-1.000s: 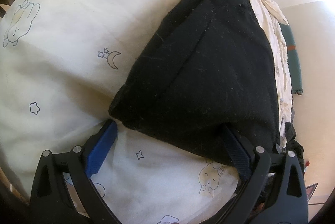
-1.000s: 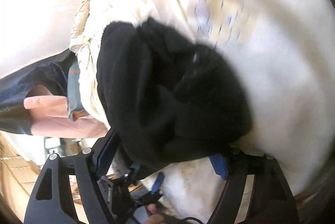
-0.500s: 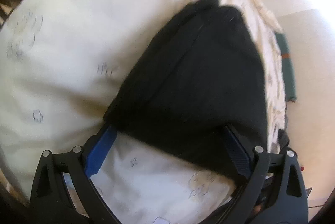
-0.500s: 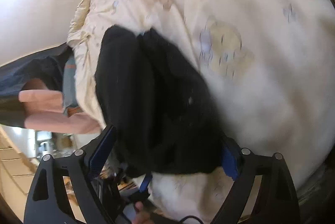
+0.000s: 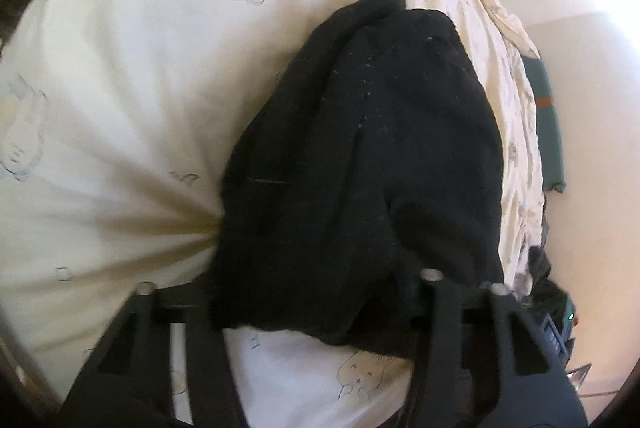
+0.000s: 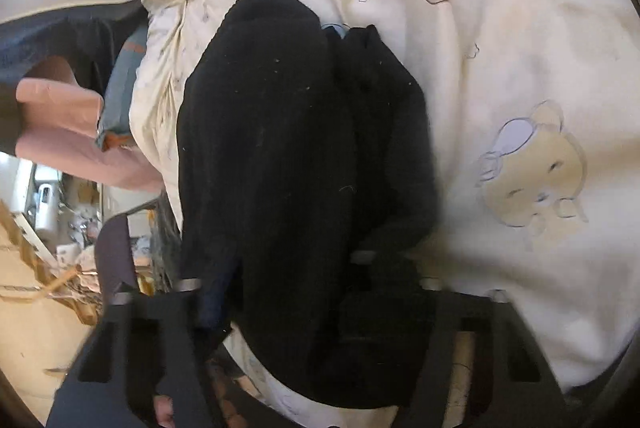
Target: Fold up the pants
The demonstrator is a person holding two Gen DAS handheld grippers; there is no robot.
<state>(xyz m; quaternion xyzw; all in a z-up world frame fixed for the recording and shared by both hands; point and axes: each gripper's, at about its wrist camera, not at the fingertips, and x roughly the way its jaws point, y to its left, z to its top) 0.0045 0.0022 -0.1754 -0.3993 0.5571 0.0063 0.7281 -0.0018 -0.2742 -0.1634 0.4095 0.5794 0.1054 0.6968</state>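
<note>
We hold a gripper in each hand over a bed covered with a cream blanket (image 5: pixel 120 75) printed with little bears, moons and stars. The black pants (image 5: pixel 360 155) lie on it in a folded bundle; in the left wrist view they run from the centre toward 12 o'clock, with the near edge at 6 o'clock bunched between our fingers.

Our left gripper (image 5: pixel 316 304) is closing, and the near hem of the pants sits between its jaws, the cloth gathered and hiding the pads, so we cannot tell whether they already press on it. The blanket puckers toward the pants at 9 o'clock.

In the right wrist view the pants (image 6: pixel 288 155) fill the middle, two thick folds side by side, reaching from 6 o'clock up to 12 o'clock. Our right gripper (image 6: pixel 296 292) is also closing with the near end of the bundle between its jaws; the cloth bulges over both fingers, and we cannot tell if the clamp is firm.

At 9 o'clock in that view a pink cushion (image 6: pixel 60 123) lies beside the bed edge, with a teal cloth (image 6: pixel 120 87) just beside it. A big bear print (image 6: pixel 536 171) sits at 3 o'clock
</note>
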